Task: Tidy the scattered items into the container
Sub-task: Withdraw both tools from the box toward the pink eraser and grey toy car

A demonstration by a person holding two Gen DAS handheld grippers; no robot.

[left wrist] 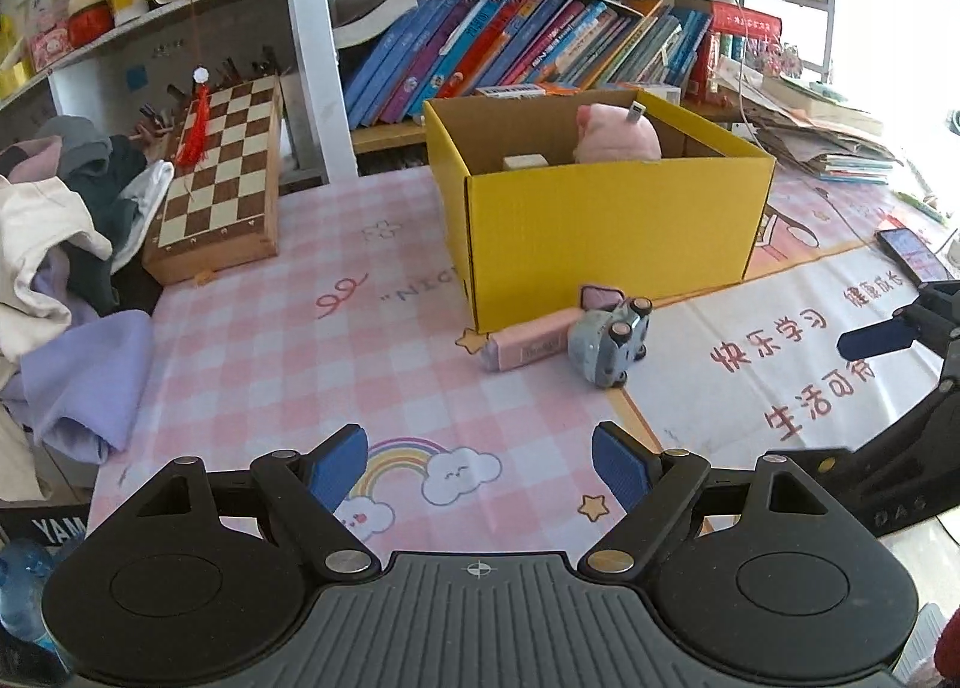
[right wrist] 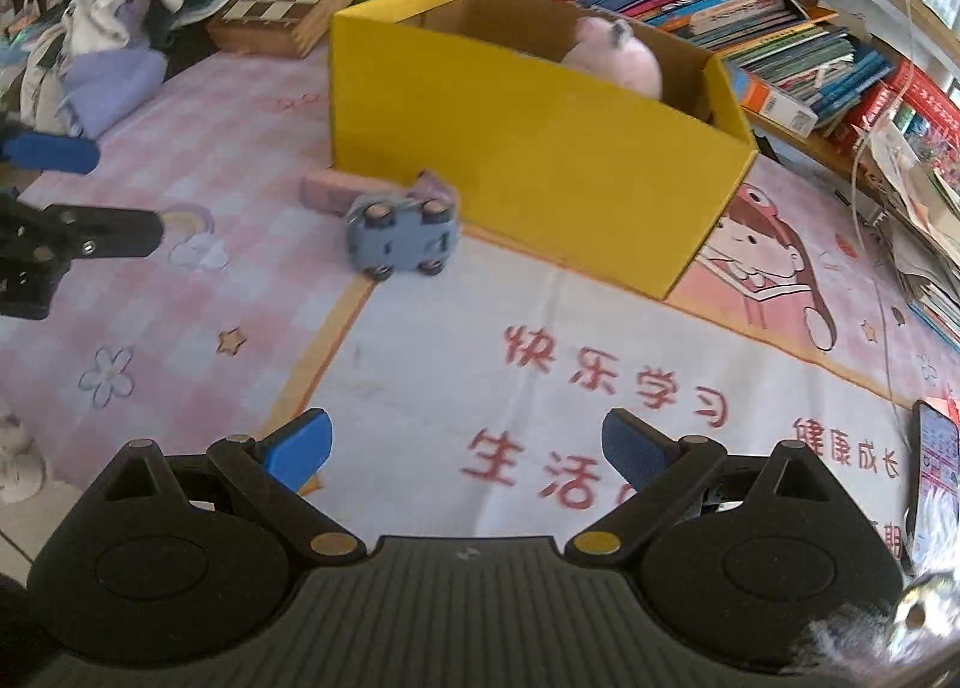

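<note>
A yellow cardboard box (left wrist: 606, 226) stands open on the pink mat, with a pink plush toy (left wrist: 615, 136) and a small white block (left wrist: 525, 161) inside. It also shows in the right wrist view (right wrist: 540, 160), plush (right wrist: 618, 58) inside. A grey-blue toy car (left wrist: 609, 340) lies on its side before the box, touching a pink eraser-like block (left wrist: 528, 340). The car (right wrist: 399, 241) and block (right wrist: 336, 189) show in the right wrist view. My left gripper (left wrist: 480, 466) is open and empty, short of the car. My right gripper (right wrist: 465, 448) is open and empty, nearer than the car.
A chessboard box (left wrist: 219, 190) and a clothes pile (left wrist: 60, 244) lie at the left. Bookshelves with books (left wrist: 510, 52) stand behind the box. A phone (left wrist: 912, 253) lies at the right, and it shows in the right wrist view (right wrist: 936, 460). Stacked papers (left wrist: 828, 142) lie at the far right.
</note>
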